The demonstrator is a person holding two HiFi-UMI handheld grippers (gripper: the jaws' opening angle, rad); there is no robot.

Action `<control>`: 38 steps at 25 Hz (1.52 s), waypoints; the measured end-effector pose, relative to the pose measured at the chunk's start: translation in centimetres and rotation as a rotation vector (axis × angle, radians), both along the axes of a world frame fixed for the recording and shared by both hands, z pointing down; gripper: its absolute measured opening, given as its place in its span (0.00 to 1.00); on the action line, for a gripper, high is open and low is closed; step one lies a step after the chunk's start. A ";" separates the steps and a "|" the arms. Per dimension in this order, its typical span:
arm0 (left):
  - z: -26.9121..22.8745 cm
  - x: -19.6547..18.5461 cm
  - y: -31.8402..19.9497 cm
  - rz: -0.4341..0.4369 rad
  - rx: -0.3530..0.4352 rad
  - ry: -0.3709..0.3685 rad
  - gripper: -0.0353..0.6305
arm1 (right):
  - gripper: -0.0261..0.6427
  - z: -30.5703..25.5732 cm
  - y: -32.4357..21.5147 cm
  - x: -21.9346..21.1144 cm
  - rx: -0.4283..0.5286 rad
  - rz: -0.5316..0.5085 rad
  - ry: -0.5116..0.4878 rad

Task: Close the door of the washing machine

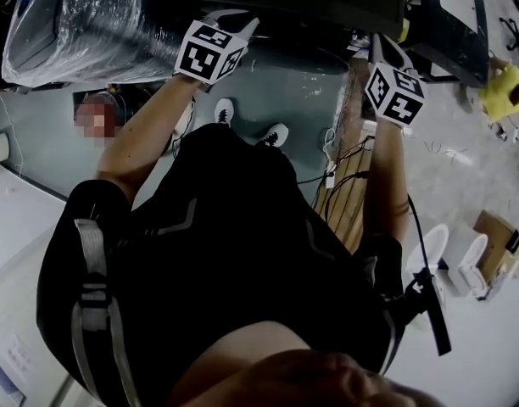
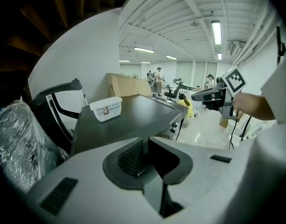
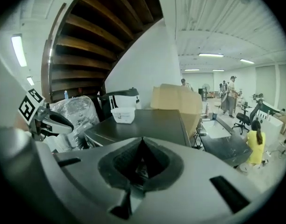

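A: Grey washing machine (image 2: 129, 118), where?
B: Just ahead of both outstretched arms (image 1: 149, 134); its door is out of sight.
A: Jaws?
B: On the left gripper (image 2: 146, 153) slightly apart, empty; on the right gripper (image 3: 141, 155) together. Both tilt downward.

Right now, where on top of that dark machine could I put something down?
The machine top is bare in front of the white tub and right of it, up to the front edge. The tub fills the back left corner. Crowded: the left side, with a plastic-wrapped bundle and black chair, and behind, a cardboard box.
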State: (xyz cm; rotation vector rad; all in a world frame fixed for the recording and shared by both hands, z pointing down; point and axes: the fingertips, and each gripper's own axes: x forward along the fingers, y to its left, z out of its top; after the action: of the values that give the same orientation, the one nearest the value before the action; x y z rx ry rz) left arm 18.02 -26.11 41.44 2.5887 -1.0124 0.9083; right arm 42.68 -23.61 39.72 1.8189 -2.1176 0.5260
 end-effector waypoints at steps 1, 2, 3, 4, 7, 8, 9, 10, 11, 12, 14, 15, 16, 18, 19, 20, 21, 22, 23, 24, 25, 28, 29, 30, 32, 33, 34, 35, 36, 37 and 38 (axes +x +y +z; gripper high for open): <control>-1.0 -0.2 -0.2 -0.003 0.015 0.018 0.11 | 0.05 -1.5 -0.1 -0.1 0.026 -0.001 0.005; -2.0 -0.4 -0.5 -0.008 0.032 0.037 0.10 | 0.05 -3.0 -0.2 -0.3 0.051 0.000 0.010; -3.1 -0.7 -0.7 -0.015 0.046 0.060 0.09 | 0.05 -4.4 -0.3 -0.6 0.073 0.000 0.012; -4.1 -1.2 -1.0 -0.024 0.060 0.086 0.09 | 0.05 -5.7 -0.3 -1.1 0.092 -0.003 0.013; -7.0 -3.3 -1.7 -0.057 0.100 0.164 0.07 | 0.05 -9.0 -0.2 -3.3 0.137 -0.011 0.030; -8.0 -4.0 -1.9 -0.064 0.113 0.184 0.07 | 0.05 -9.9 -0.2 -4.1 0.154 -0.009 0.035; -8.9 -4.8 -2.0 -0.066 0.126 0.199 0.07 | 0.05 -10.9 -0.2 -4.8 0.173 -0.003 0.035; -9.8 -5.5 -2.0 -0.064 0.143 0.207 0.07 | 0.05 -11.9 -0.2 -5.5 0.191 0.004 0.030; -10.7 -6.3 -2.1 -0.061 0.166 0.209 0.06 | 0.05 -12.7 -0.1 -6.2 0.207 0.009 0.025; -11.6 -7.2 -2.1 -0.058 0.199 0.205 0.06 | 0.05 -13.4 0.0 -6.9 0.219 0.011 0.024; -13.4 -9.1 -2.0 -0.060 0.276 0.196 0.06 | 0.05 -14.6 0.1 -8.4 0.233 0.013 0.030; -14.2 -10.1 -1.9 -0.065 0.303 0.202 0.06 | 0.05 -15.2 0.2 -9.1 0.239 0.015 0.033; -14.9 -11.1 -1.9 -0.073 0.314 0.219 0.06 | 0.05 -15.8 0.3 -9.8 0.246 0.018 0.037; -16.1 -13.1 -2.2 -0.089 0.312 0.259 0.06 | 0.05 -17.0 0.4 -11.1 0.262 0.024 0.045; -16.6 -14.2 -2.4 -0.096 0.308 0.279 0.06 | 0.05 -17.4 0.4 -11.8 0.267 0.027 0.050; -17.1 -15.2 -2.5 -0.104 0.302 0.303 0.06 | 0.05 -17.7 0.4 -12.5 0.270 0.028 0.055; -17.4 -16.2 -2.6 -0.112 0.292 0.332 0.06 | 0.05 -18.0 0.5 -13.2 0.271 0.028 0.061; -17.7 -17.1 -2.8 -0.121 0.280 0.362 0.06 | 0.05 -18.2 0.6 -13.7 0.271 0.029 0.067; -17.9 -18.0 -2.9 -0.129 0.268 0.388 0.06 | 0.05 -18.4 0.7 -14.2 0.272 0.032 0.071; -18.2 -18.8 -3.1 -0.136 0.260 0.406 0.06 | 0.05 -18.7 0.7 -14.7 0.274 0.036 0.072; -18.4 -19.5 -3.3 -0.139 0.258 0.415 0.06 | 0.05 -19.0 0.7 -15.1 0.277 0.041 0.070; -19.3 -21.2 -3.5 -0.128 0.280 0.402 0.06 | 0.05 -20.0 0.8 -16.6 0.291 0.046 0.062; -19.7 -21.6 -3.6 -0.122 0.289 0.398 0.06 | 0.05 -20.4 0.8 -17.1 0.296 0.045 0.060; -20.0 -22.0 -3.7 -0.115 0.295 0.398 0.06 | 0.05 -20.7 0.8 -17.6 0.302 0.043 0.061; -20.5 -22.5 -3.8 -0.105 0.307 0.395 0.06 | 0.05 -21.2 0.9 -18.3 0.310 0.042 0.075; -20.7 -22.8 -3.9 -0.103 0.314 0.391 0.06 | 0.05 -21.3 0.9 -18.7 0.312 0.043 0.082; -20.8 -23.0 -3.9 -0.101 0.320 0.385 0.06 | 0.05 -21.5 0.9 -18.9 0.314 0.043 0.085; -20.9 -23.2 -4.0 -0.101 0.324 0.381 0.06 | 0.05 -21.6 0.9 -19.2 0.315 0.044 0.085; -21.0 -23.4 -4.2 -0.102 0.327 0.379 0.06 | 0.04 -21.8 0.9 -19.4 0.318 0.045 0.083; -21.0 -23.6 -4.3 -0.107 0.331 0.378 0.06 | 0.04 -22.0 0.9 -19.6 0.320 0.045 0.084; -21.1 -23.7 -4.3 -0.113 0.336 0.378 0.06 | 0.05 -22.2 0.9 -19.7 0.323 0.045 0.085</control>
State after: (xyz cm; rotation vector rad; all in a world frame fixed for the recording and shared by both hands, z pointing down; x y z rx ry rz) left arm -5.71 -30.43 20.30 2.7792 -1.2642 0.2178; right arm 22.97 -22.76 17.53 2.0193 -2.2088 0.1157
